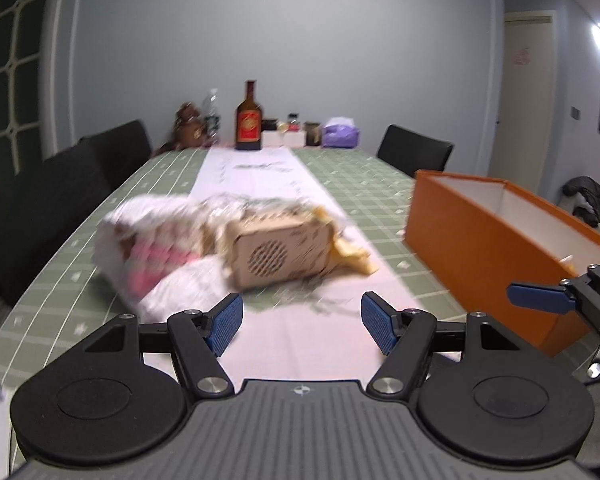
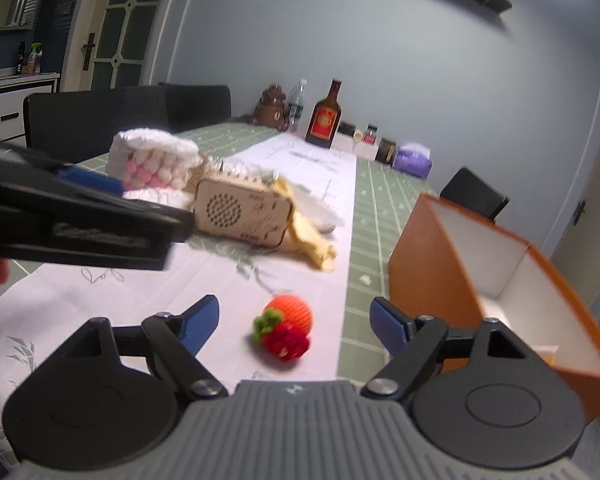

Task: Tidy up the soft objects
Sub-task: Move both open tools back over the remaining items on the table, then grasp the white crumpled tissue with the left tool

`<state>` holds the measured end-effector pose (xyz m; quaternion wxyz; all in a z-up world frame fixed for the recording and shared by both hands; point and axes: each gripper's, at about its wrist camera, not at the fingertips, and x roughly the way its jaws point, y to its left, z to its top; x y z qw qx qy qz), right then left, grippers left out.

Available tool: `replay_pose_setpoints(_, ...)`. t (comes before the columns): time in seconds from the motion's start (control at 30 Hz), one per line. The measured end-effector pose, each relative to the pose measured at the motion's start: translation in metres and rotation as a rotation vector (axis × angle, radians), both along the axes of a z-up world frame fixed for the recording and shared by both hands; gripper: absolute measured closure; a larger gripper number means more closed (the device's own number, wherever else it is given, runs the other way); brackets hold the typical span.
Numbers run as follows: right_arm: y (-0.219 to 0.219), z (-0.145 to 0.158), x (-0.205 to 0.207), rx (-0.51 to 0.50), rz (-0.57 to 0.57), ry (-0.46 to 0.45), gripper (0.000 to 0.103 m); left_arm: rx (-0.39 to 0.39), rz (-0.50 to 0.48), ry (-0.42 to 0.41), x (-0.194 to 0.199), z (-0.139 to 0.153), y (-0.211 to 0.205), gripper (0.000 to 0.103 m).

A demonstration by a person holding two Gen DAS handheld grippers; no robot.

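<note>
A white and pink plush (image 1: 148, 248) (image 2: 156, 164) lies on the table beside a wooden speaker box (image 1: 280, 246) (image 2: 242, 214) and a yellow cloth (image 1: 348, 256) (image 2: 312, 240). A crocheted orange and red fruit (image 2: 288, 328) lies just ahead of my right gripper (image 2: 296, 324), which is open and empty. My left gripper (image 1: 302, 322) is open and empty, a little short of the box. It also shows in the right wrist view (image 2: 88, 216). An orange box (image 1: 500, 240) (image 2: 480, 280), open at the top, stands to the right.
The table (image 1: 360, 184) has a green checked cloth and a white runner (image 1: 252, 172). A brown bottle (image 1: 249, 120), jars, a purple tissue pack (image 1: 340, 133) and a brown toy (image 1: 188, 124) stand at the far end. Black chairs (image 1: 60, 200) line both sides.
</note>
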<state>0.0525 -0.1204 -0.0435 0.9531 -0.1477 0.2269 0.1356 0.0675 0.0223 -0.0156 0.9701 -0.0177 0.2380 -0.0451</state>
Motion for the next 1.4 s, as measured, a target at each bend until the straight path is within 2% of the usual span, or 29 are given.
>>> replay_pose_setpoints(0.23, 0.005, -0.011, 0.01, 0.013, -0.014, 0.034, 0.021, -0.034, 0.067, 0.053, 0.0, -0.022, 0.03, 0.023)
replay_pose_setpoints(0.37, 0.008, -0.014, 0.018, 0.011, -0.006, 0.043, 0.021, -0.018, 0.102, 0.047, 0.006, -0.022, 0.041, 0.023)
replay_pose_setpoints(0.43, 0.01, -0.015, 0.024, 0.01, -0.003, 0.046, 0.021, -0.009, 0.111, 0.048, 0.013, -0.022, 0.045, 0.02)
replay_pose_setpoints(0.73, 0.017, -0.015, 0.055, 0.027, 0.022, 0.074, 0.02, 0.046, 0.109, 0.047, 0.048, -0.024, 0.058, 0.018)
replay_pose_setpoints(0.97, 0.022, -0.013, 0.081, 0.031, 0.026, 0.087, 0.02, 0.084, 0.126, 0.108, 0.084, -0.033, 0.066, 0.018)
replay_pose_setpoints(1.1, 0.023, -0.015, 0.093, 0.029, 0.023, 0.102, 0.02, 0.079, 0.127, 0.149, 0.097, -0.041, 0.068, 0.018)
replay_pose_setpoints(1.17, 0.023, -0.017, 0.098, 0.025, 0.02, 0.112, 0.02, 0.072, 0.131, 0.17, 0.101, -0.045, 0.07, 0.022)
replay_pose_setpoints(1.2, 0.023, -0.018, 0.1, 0.025, 0.021, 0.119, 0.02, 0.07, 0.13, 0.183, 0.102, -0.046, 0.071, 0.028)
replay_pose_setpoints(1.27, 0.024, -0.02, 0.103, 0.027, 0.024, 0.134, 0.02, 0.078, 0.13, 0.198, 0.105, -0.049, 0.071, 0.042)
replay_pose_setpoints(1.33, 0.025, -0.023, 0.105, 0.026, 0.025, 0.145, 0.02, 0.095, 0.121, 0.219, 0.107, -0.052, 0.07, 0.068)
replay_pose_setpoints(1.4, 0.026, -0.025, 0.106, 0.025, 0.026, 0.153, 0.02, 0.105, 0.122, 0.217, 0.108, -0.053, 0.067, 0.079)
